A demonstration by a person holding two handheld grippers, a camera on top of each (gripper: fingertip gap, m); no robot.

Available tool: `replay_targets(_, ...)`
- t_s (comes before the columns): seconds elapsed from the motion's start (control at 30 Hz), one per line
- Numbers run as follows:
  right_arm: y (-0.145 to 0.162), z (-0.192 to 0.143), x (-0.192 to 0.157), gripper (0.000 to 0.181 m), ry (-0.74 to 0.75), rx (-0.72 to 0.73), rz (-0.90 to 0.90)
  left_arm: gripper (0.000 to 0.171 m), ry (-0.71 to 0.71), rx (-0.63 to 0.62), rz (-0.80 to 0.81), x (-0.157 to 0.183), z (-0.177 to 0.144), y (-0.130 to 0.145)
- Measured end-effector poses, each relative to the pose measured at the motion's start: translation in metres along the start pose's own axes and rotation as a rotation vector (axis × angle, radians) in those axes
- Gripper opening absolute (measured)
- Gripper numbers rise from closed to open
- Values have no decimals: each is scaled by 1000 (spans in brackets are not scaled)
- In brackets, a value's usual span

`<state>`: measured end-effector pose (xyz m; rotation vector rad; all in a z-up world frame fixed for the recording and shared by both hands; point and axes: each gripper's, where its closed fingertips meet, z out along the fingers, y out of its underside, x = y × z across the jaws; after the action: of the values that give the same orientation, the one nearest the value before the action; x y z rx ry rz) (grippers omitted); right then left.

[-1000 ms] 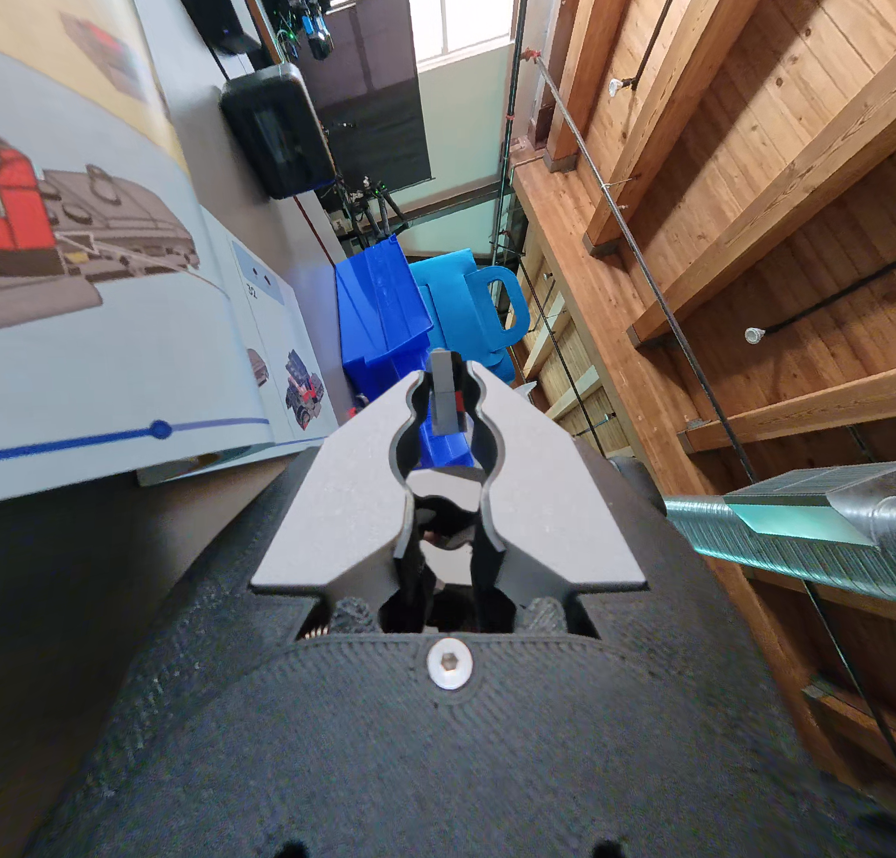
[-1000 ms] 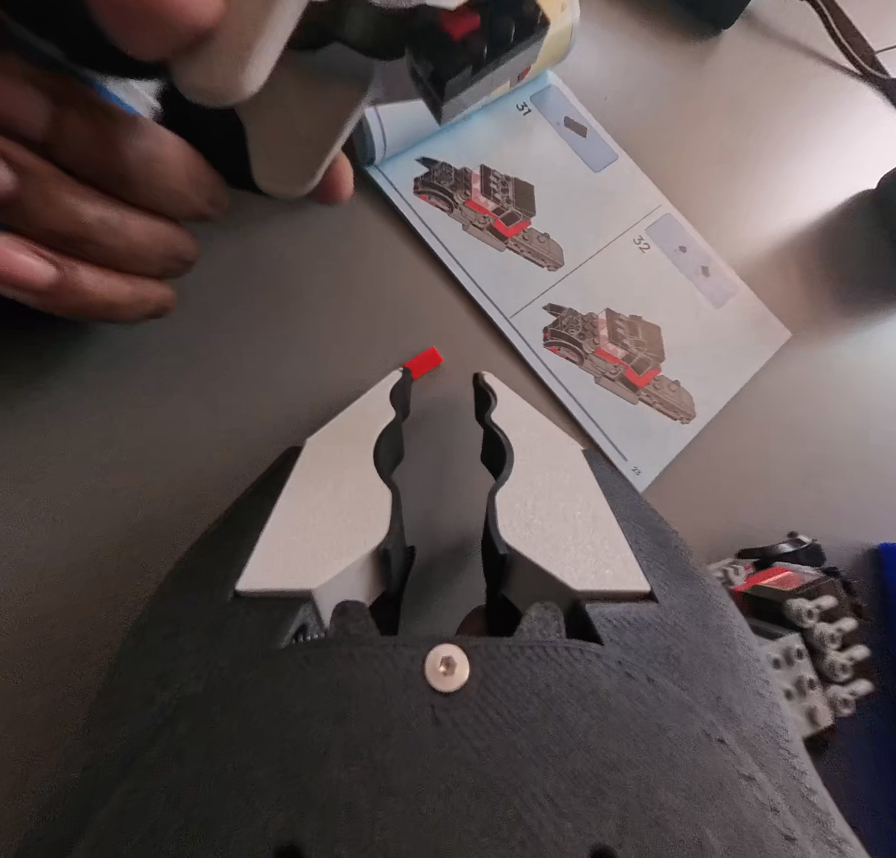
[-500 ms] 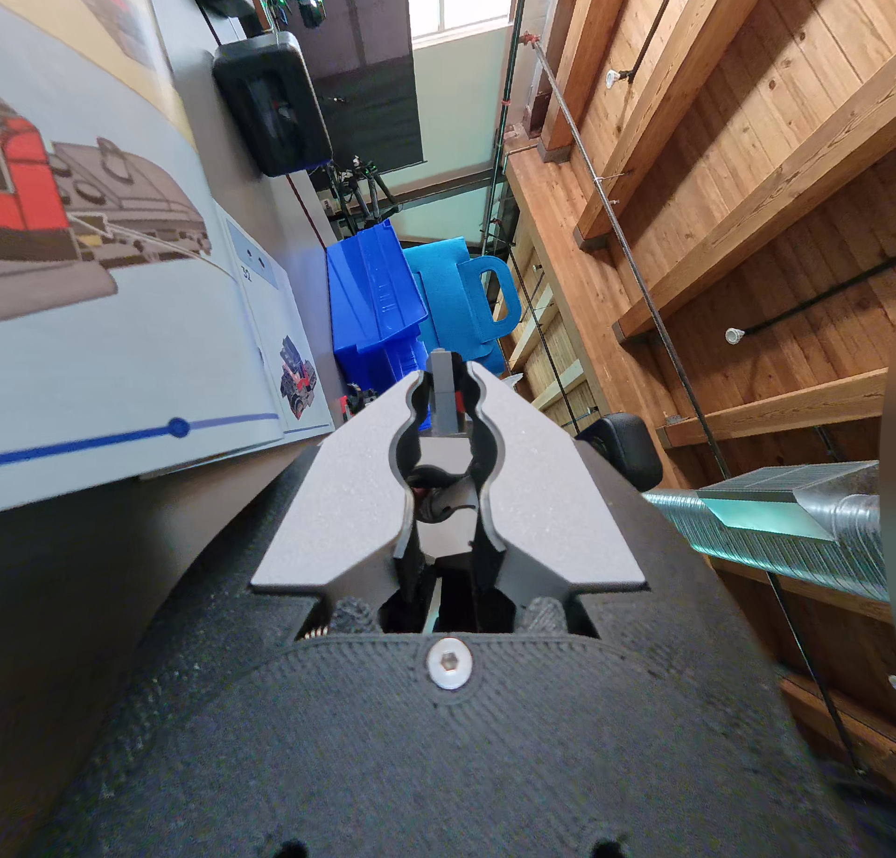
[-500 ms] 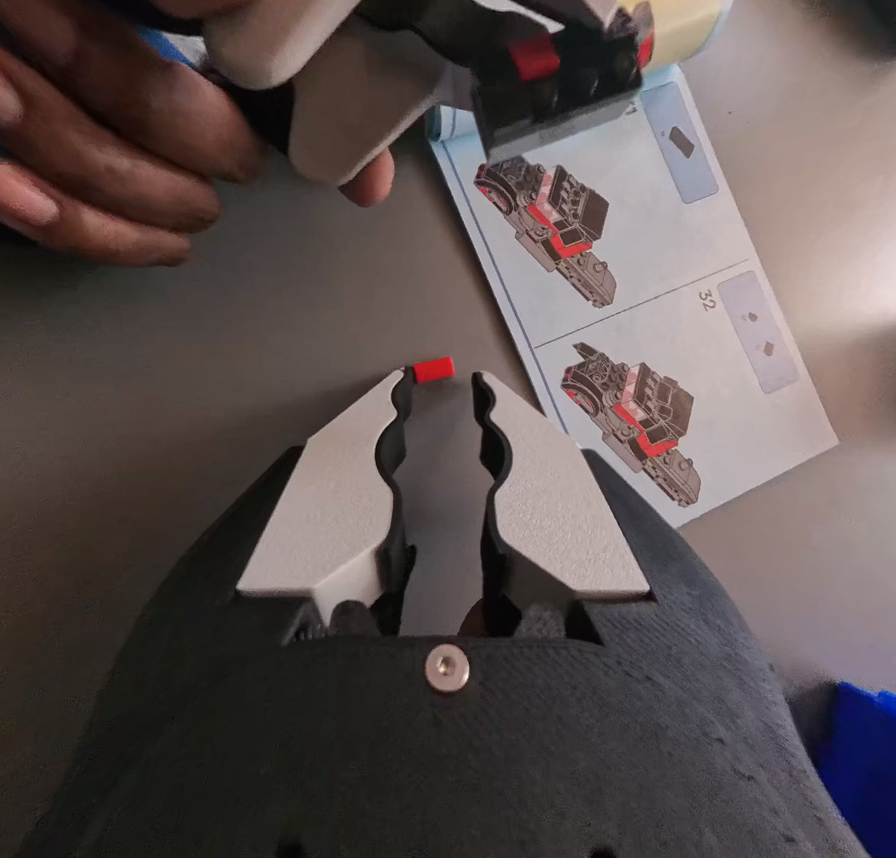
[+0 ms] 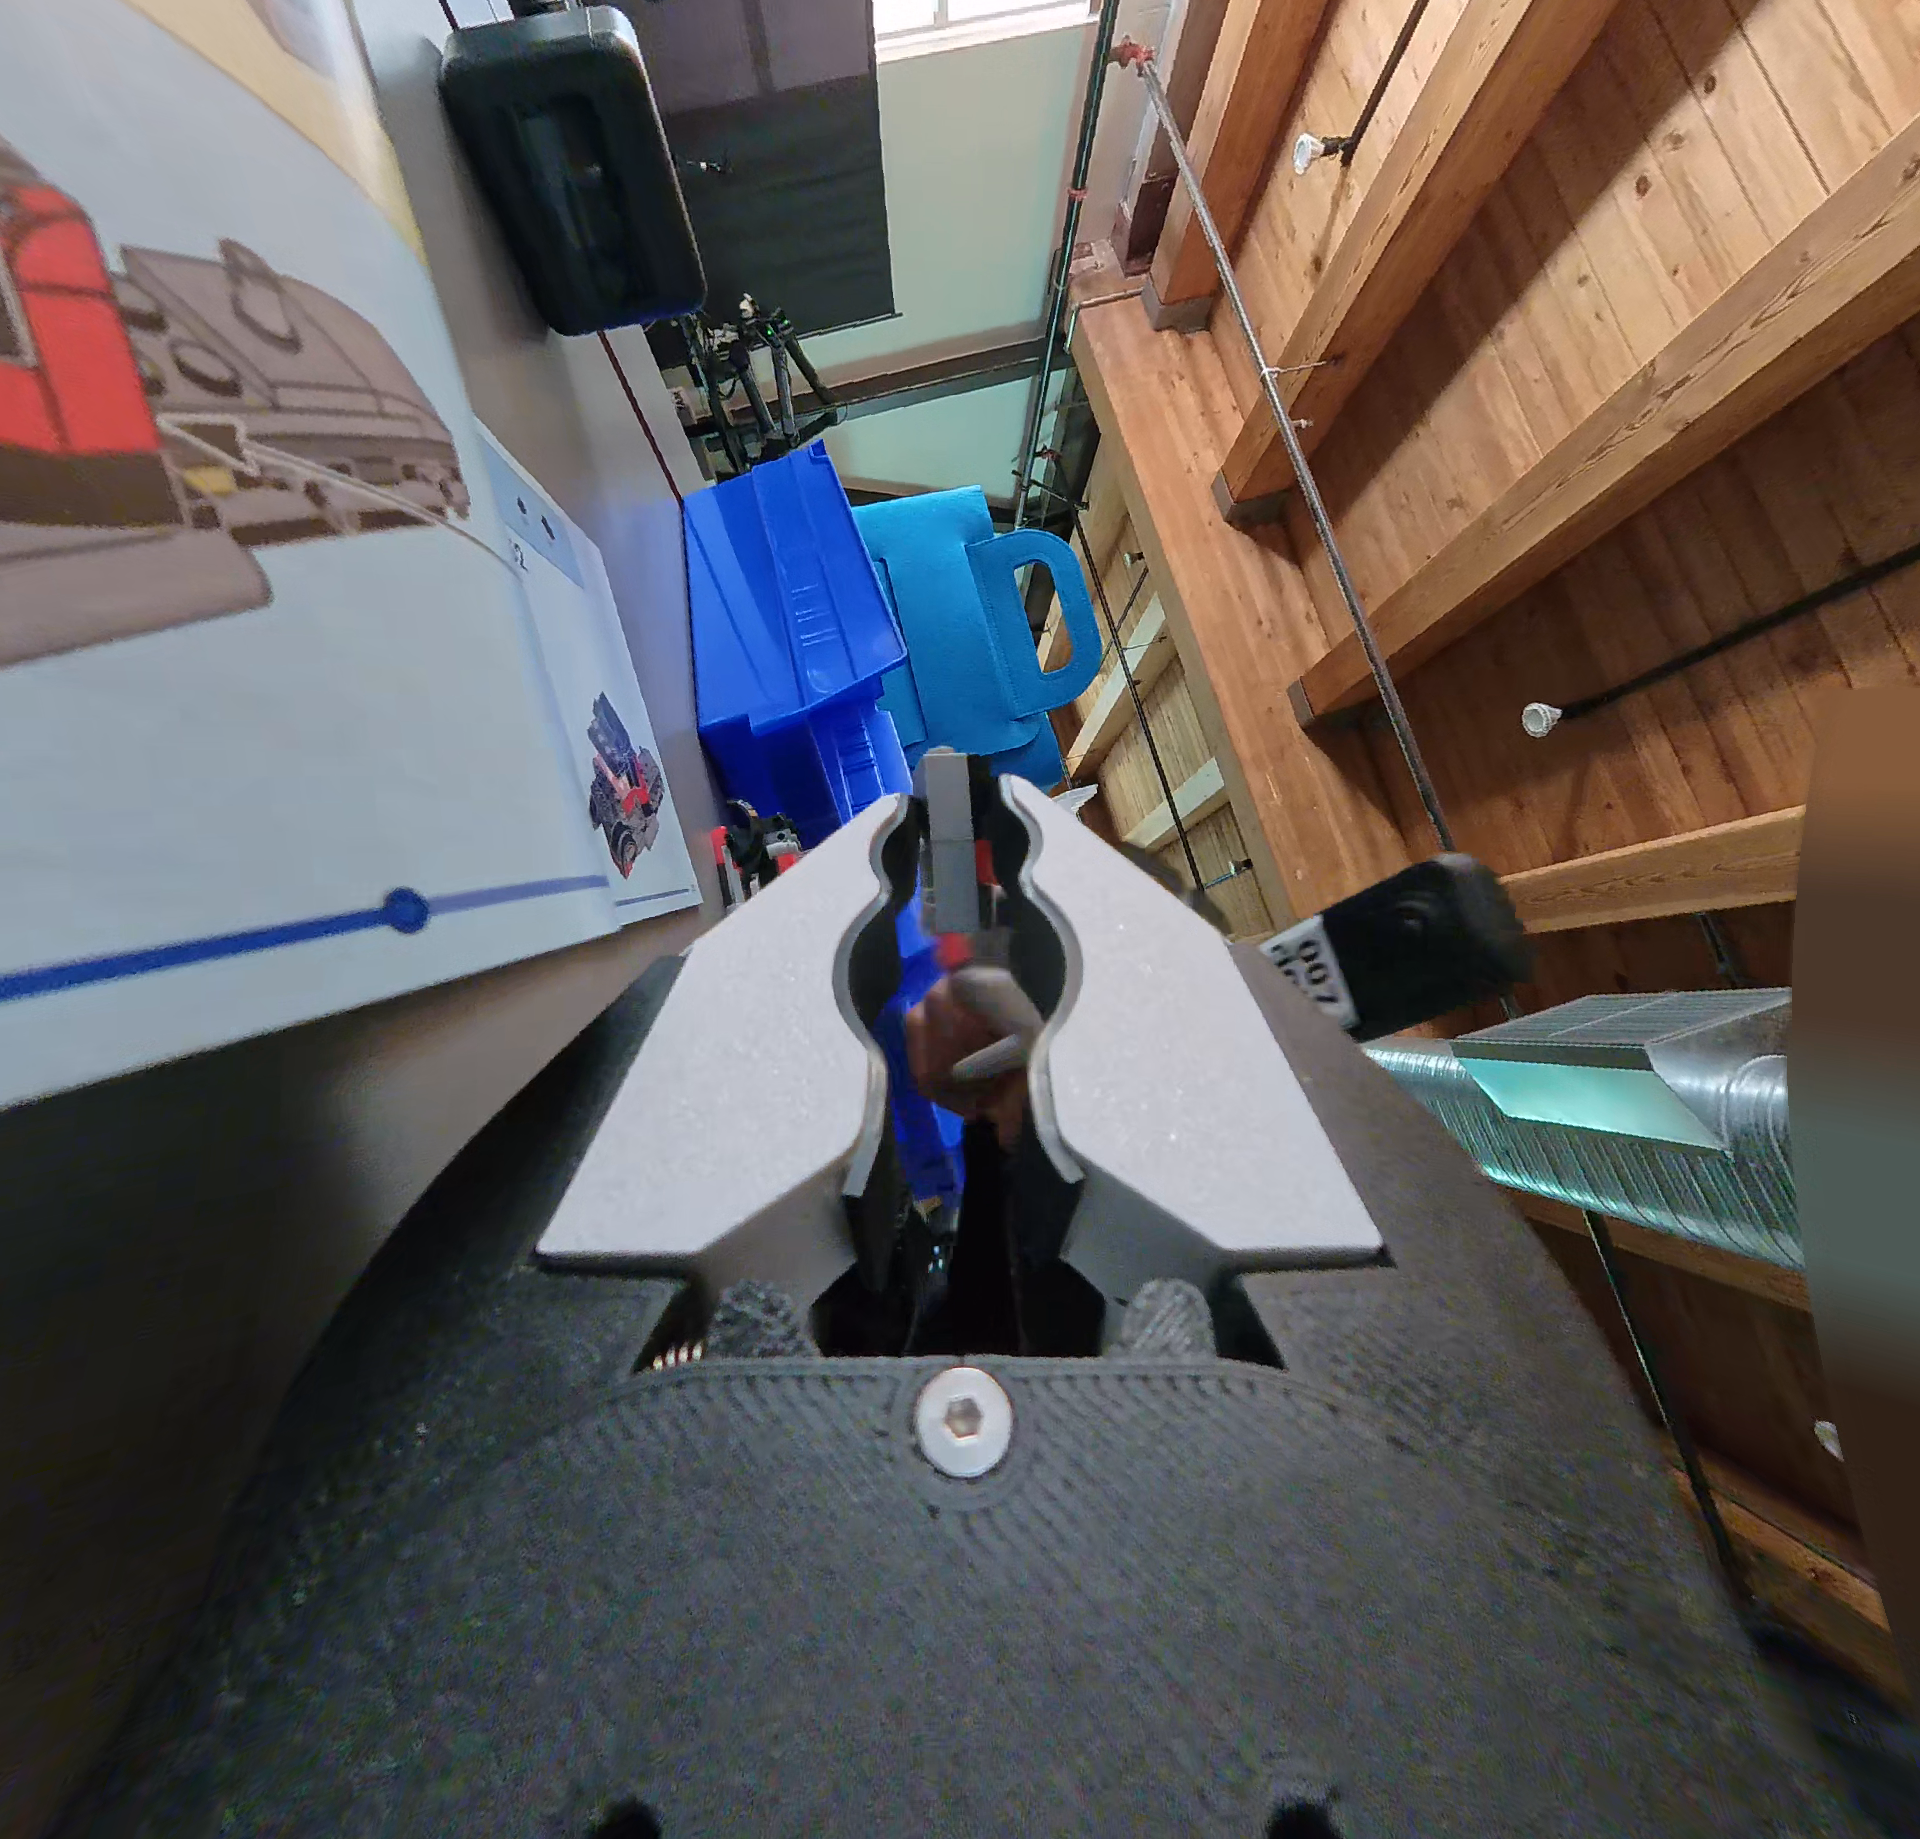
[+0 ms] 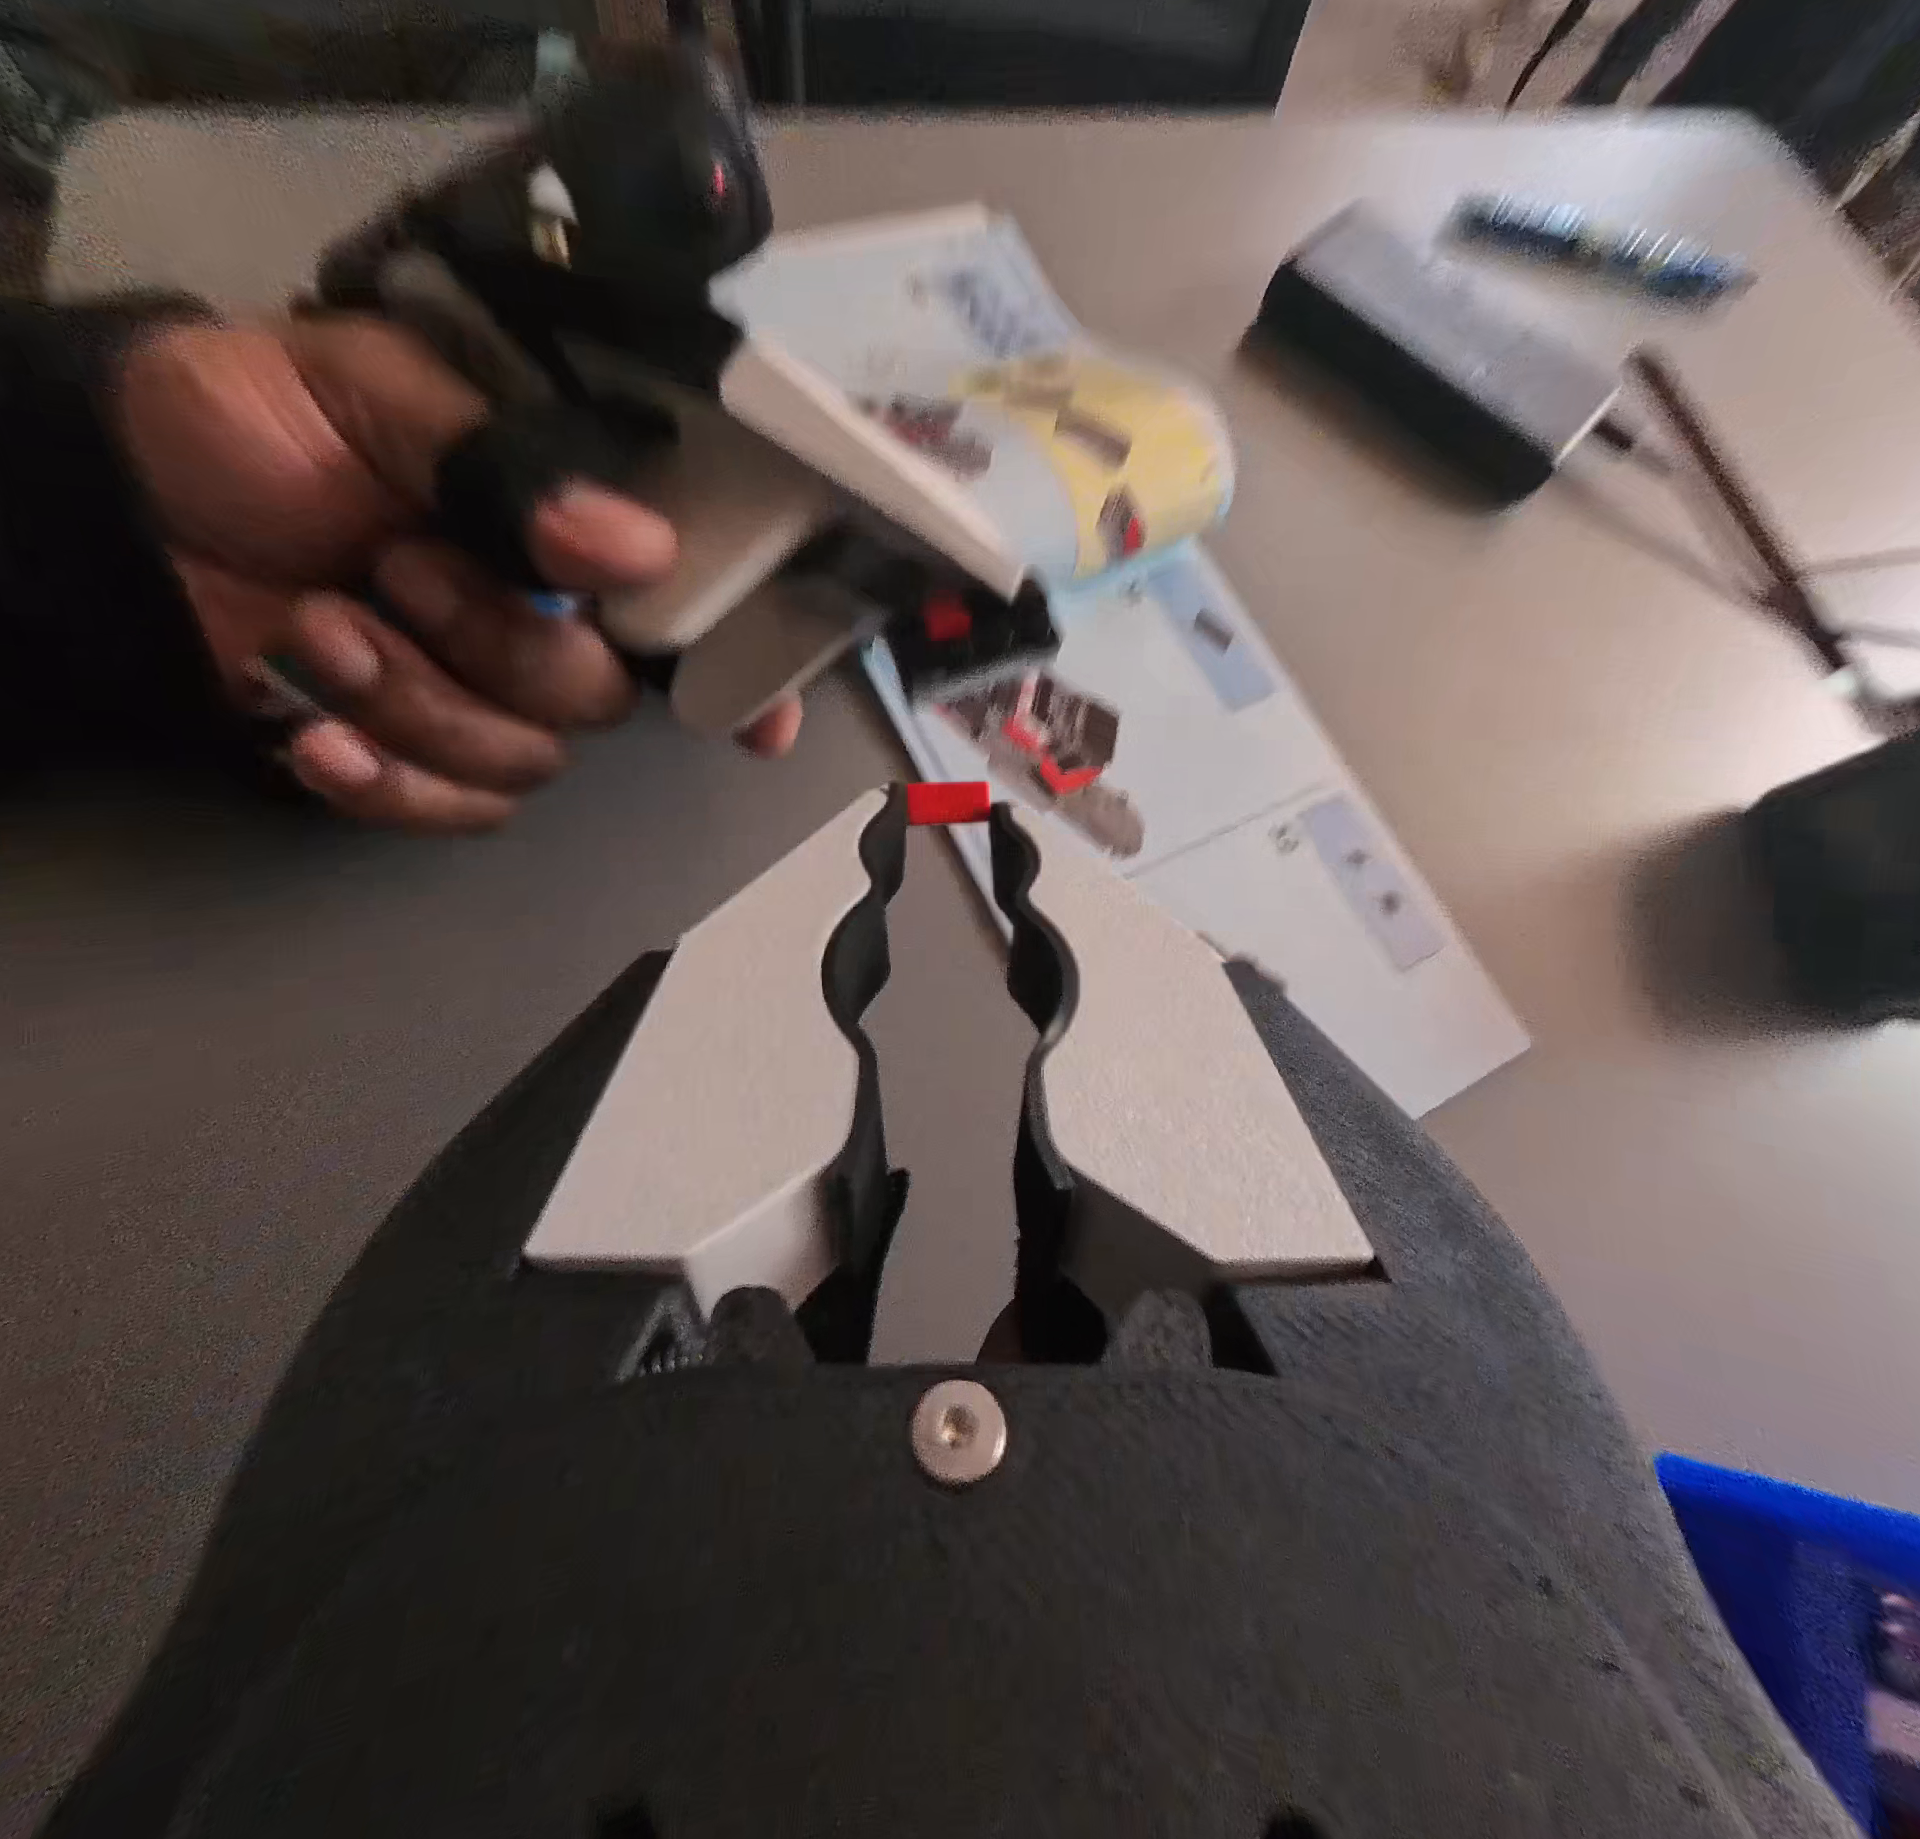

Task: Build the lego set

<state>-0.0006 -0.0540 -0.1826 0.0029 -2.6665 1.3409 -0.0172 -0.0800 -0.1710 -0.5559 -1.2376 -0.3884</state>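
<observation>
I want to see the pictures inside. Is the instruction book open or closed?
Open. The instruction book lies spread on the grey table, its printed build-step pages facing up.

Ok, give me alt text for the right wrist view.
The right claw pinches a small red piece at its tips above a grey table. Beyond, blurred, a hand holds the left claw, gripping a dark lego build over an instruction booklet.
</observation>
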Motion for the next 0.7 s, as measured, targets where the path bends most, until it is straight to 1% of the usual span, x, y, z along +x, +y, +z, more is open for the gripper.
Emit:
replay_targets(0.07,-19,-7,2,16,3,42,-24,13,0,-4,3,0,0,1)
replay_targets(0.13,-26,-6,3,16,3,32,-54,14,2,-6,1,0,1,1)
replay_targets(0.2,-27,-1,7,16,17,9,-79,14,5,-10,0,1,1,2)
replay_targets(0.33,-30,4,7,16,-3,3,-85,14,6,-16,2,1,1,2)
replay_targets(0.7,-29,8,4,16,-29,-8,-76,14,17,-22,-7,2,1,3)
